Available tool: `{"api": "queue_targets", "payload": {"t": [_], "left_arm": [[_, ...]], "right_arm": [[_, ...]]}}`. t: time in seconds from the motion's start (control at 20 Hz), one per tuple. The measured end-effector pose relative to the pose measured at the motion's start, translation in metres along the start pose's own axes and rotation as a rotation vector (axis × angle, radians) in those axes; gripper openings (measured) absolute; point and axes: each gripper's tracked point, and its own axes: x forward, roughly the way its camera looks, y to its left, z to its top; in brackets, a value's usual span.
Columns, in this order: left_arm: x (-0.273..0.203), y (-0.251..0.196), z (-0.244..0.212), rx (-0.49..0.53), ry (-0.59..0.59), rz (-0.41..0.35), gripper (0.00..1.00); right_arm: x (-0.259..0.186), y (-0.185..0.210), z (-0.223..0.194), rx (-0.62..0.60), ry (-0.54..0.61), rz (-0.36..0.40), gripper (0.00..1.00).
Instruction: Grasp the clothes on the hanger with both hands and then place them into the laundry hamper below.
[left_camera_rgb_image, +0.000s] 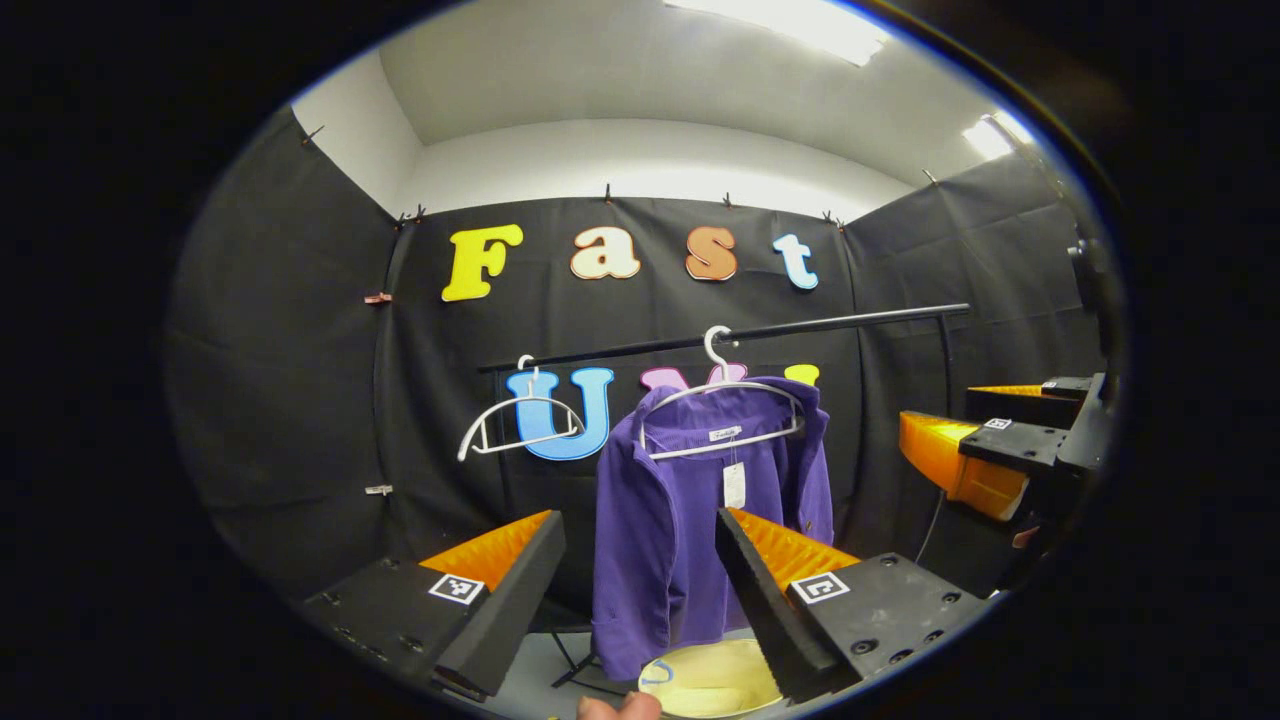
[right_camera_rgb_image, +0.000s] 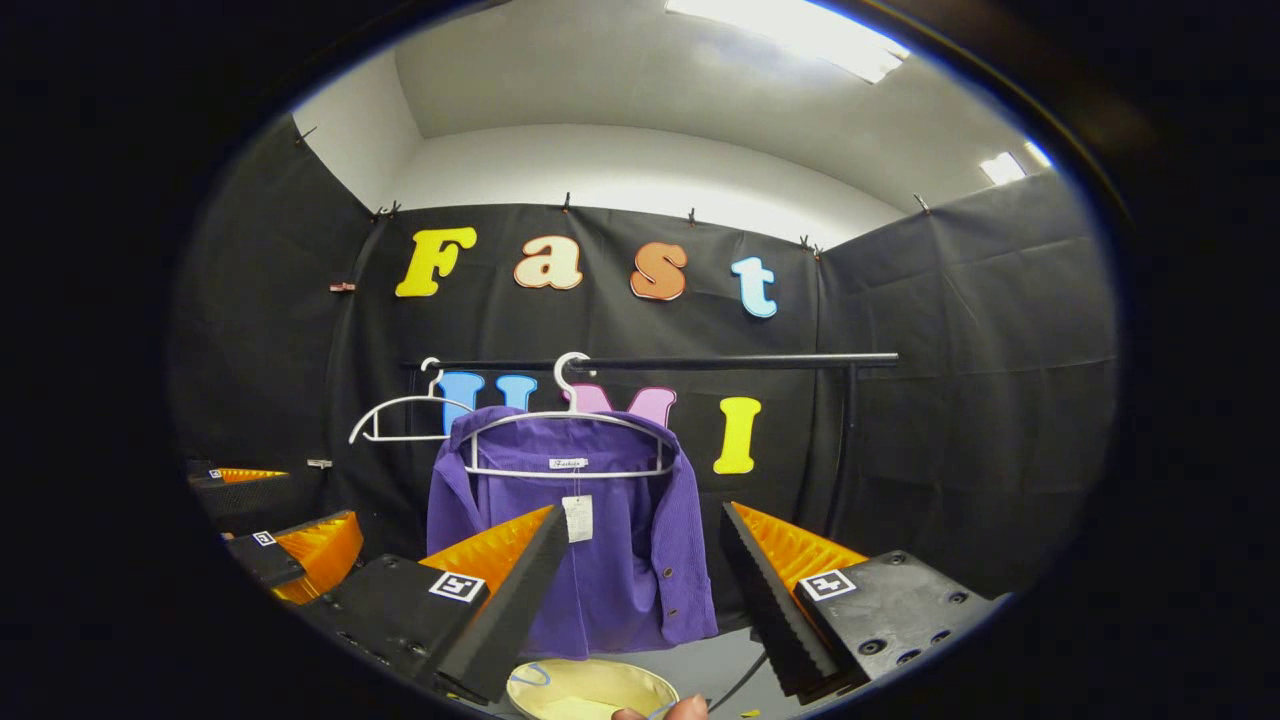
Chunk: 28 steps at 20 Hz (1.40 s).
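While both grippers hang short of the rail, we judge the task at its reaching step: nothing is grasped yet. Our left gripper (left_camera_rgb_image: 640, 590) stands wide apart, and so does our right gripper (right_camera_rgb_image: 640, 590). The purple shirt (left_camera_rgb_image: 690, 520) hangs on a white hanger (left_camera_rgb_image: 722, 400) from the black rail (left_camera_rgb_image: 800, 328), at twelve o'clock of both pairs of fingers. The hamper (right_camera_rgb_image: 590, 690) sits at six o'clock of it, on the floor. Next we must carry each gripper to a shoulder and close there. It looks soft and ribbed (a paper tag (left_camera_rgb_image: 734, 485) dangles from the collar). An empty hanger (left_camera_rgb_image: 515, 420) hangs at nine o'clock.
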Motion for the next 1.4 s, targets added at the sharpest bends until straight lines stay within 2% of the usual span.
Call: {"api": "queue_targets", "payload": {"t": [0.25, 0.3, 0.5, 0.7, 0.95, 1.0, 1.05, 1.15, 1.3, 1.4], "left_arm": [[0.039, -0.012, -0.004, -0.011, 0.003, 0.002, 0.95], [0.049, -0.012, -0.006, -0.004, 0.002, 0.011, 0.93], [0.095, -0.017, -0.016, 0.005, 0.02, 0.045, 0.95], [0.142, -0.008, -0.029, 0.016, 0.034, 0.108, 0.94], [0.197, 0.012, -0.044, 0.012, 0.062, 0.194, 0.96], [0.206, 0.016, -0.048, 0.015, 0.067, 0.208, 0.99], [0.214, 0.017, -0.051, 0.018, 0.072, 0.219, 0.96], [0.227, 0.021, -0.056, 0.027, 0.076, 0.237, 0.99], [0.242, 0.025, -0.063, 0.044, 0.078, 0.258, 0.96], [0.247, 0.031, -0.063, 0.053, 0.071, 0.284, 0.94]], "right_arm": [[0.034, -0.019, -0.009, -0.012, 0.006, -0.019, 0.98], [0.044, -0.023, -0.011, -0.008, 0.007, -0.021, 0.98], [0.089, -0.033, -0.027, 0.012, 0.023, -0.019, 0.98], [0.136, -0.033, -0.044, 0.013, 0.034, 0.013, 0.98], [0.202, -0.027, -0.071, 0.026, 0.057, 0.052, 0.98], [0.215, -0.026, -0.078, 0.025, 0.062, 0.06, 0.98], [0.227, -0.026, -0.083, 0.023, 0.065, 0.067, 0.98], [0.249, -0.026, -0.095, 0.031, 0.069, 0.066, 0.98], [0.28, -0.027, -0.108, 0.051, 0.066, 0.07, 0.98], [0.295, -0.024, -0.113, 0.033, 0.05, 0.099, 0.98]]}}
